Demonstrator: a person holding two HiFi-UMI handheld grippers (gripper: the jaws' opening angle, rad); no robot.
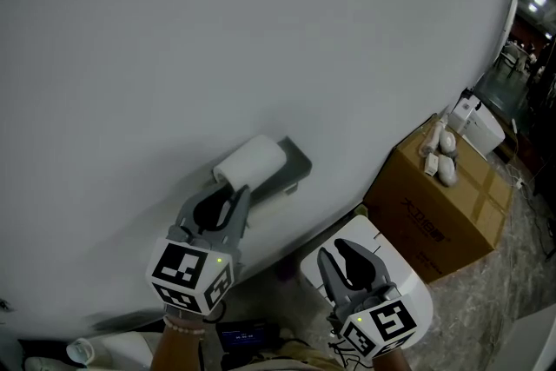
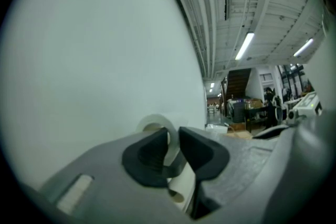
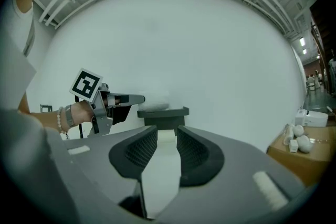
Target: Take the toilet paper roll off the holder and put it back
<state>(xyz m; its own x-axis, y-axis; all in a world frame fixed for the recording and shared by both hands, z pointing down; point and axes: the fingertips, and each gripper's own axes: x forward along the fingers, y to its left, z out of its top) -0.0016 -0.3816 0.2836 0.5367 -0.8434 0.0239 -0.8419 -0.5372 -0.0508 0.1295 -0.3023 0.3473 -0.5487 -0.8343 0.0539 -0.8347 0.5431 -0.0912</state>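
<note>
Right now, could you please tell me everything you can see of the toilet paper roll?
The toilet paper roll is white, soft-looking paper wound round a hollow core. It lies level along the white wall, against the dark grey holder. The left gripper is clamped on its near end, with the paper wall squeezed between the jaws. How it is seated on the holder I cannot tell.

Large workshop-like hall: ribbed ceiling with strip lights, cardboard box by bare white wall.
</note>
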